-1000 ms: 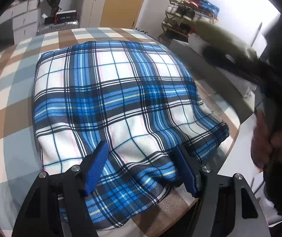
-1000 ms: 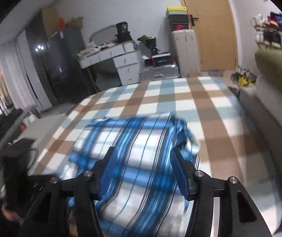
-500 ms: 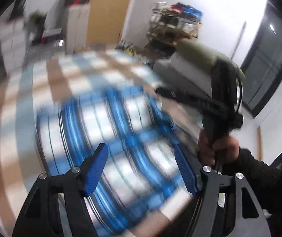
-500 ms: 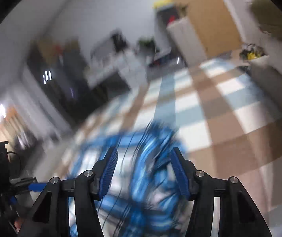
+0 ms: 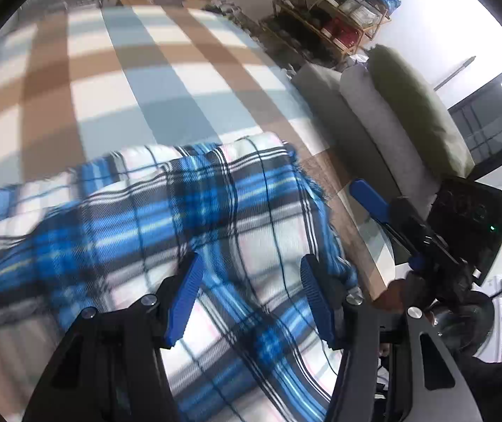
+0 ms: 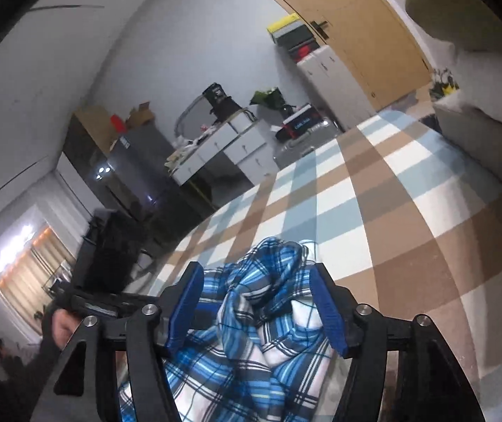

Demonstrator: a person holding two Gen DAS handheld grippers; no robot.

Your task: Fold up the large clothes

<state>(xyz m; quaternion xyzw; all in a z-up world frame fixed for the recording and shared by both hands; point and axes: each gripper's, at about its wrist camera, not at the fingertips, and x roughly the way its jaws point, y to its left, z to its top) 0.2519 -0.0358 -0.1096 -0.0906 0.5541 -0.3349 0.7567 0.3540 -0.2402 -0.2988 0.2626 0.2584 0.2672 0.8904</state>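
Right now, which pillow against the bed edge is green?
The far olive pillow, propped highest, behind the pale grey pillow; the darker grey one sits nearest the checked bedspread.

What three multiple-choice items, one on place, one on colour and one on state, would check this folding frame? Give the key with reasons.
1. Where does the plaid garment lie?
A. On the checked bed cover
B. On the shoe rack
C. On the white desk

2. What colours is the garment?
A. Red and green
B. Blue, white and black
C. Plain grey

3. How do the jaws of the right gripper stand?
A. Pressed flat together
B. Apart, with bunched cloth between them
C. Clamped on a pillow

Key:
1 A: the left wrist view shows the garment spread over the brown, blue and white checks.
2 B: the plaid shows blue and black bands on white in both views.
3 B: the blue pads stand wide apart, either side of the bunched fold; the jaws have just been opening.
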